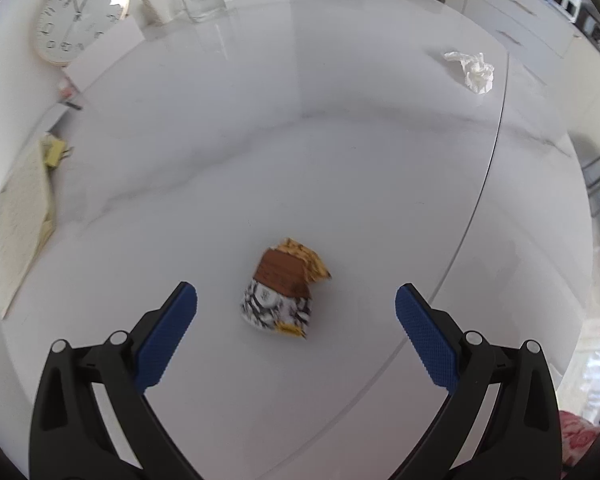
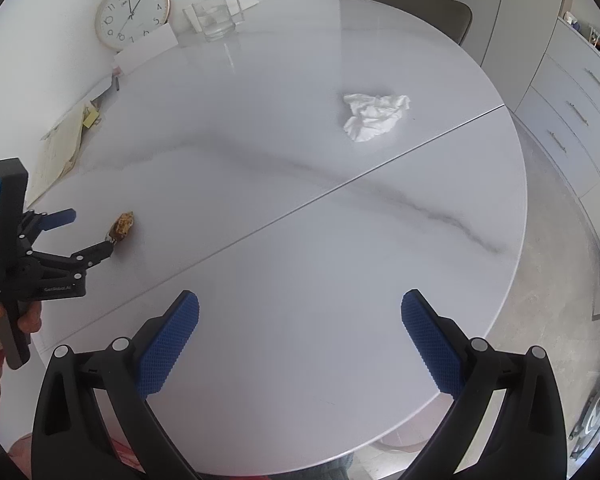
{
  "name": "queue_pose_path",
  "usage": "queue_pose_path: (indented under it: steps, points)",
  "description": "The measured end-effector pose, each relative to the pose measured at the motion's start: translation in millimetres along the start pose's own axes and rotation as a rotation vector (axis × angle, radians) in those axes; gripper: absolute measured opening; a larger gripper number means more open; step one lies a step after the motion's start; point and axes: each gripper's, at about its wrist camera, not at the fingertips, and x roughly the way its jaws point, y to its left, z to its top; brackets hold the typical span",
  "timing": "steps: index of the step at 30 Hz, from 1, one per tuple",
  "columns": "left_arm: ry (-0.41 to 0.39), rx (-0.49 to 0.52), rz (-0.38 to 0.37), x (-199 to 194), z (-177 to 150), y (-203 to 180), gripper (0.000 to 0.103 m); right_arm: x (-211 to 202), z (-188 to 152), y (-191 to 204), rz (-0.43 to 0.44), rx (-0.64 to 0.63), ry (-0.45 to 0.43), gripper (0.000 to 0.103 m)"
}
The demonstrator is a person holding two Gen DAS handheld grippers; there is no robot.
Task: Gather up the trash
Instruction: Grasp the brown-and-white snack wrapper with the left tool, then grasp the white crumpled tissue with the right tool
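A crumpled snack wrapper (image 1: 282, 292), brown, gold and black-and-white, lies on the white marble table (image 1: 300, 160). My left gripper (image 1: 296, 300) is open, its blue pads on either side of the wrapper and a little short of it. The right wrist view shows the same wrapper (image 2: 124, 226) just beyond the left gripper (image 2: 90, 232). A crumpled white tissue (image 1: 474, 70) lies further off to the right; it also shows in the right wrist view (image 2: 374, 116). My right gripper (image 2: 300, 312) is open and empty above the table's near part.
A round wall clock (image 2: 132, 12), a glass vase (image 2: 216, 14) and white cards stand at the table's far side. Papers and a yellow note (image 1: 28, 208) lie at the left edge. A chair (image 2: 412, 4) and white drawers (image 2: 568, 120) stand beyond the table.
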Motion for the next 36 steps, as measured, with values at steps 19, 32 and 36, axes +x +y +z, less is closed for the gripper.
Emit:
queue_pose_path:
  steps: [19, 32, 36]
  points:
    - [0.066, 0.105, -0.074, 47.7, 4.4, 8.4, 0.051, 24.8, 7.1, 27.4, -0.006, 0.003, 0.063, 0.100]
    - [0.026, 0.050, -0.077, 24.3, 19.3, -27.0, 0.041, 29.0, 10.3, 6.2, 0.022, 0.008, 0.051, 0.101]
    - [0.005, 0.003, -0.076, 12.2, 43.4, -56.3, 0.041, 32.7, 23.6, -14.5, 0.018, 0.016, 0.034, 0.101]
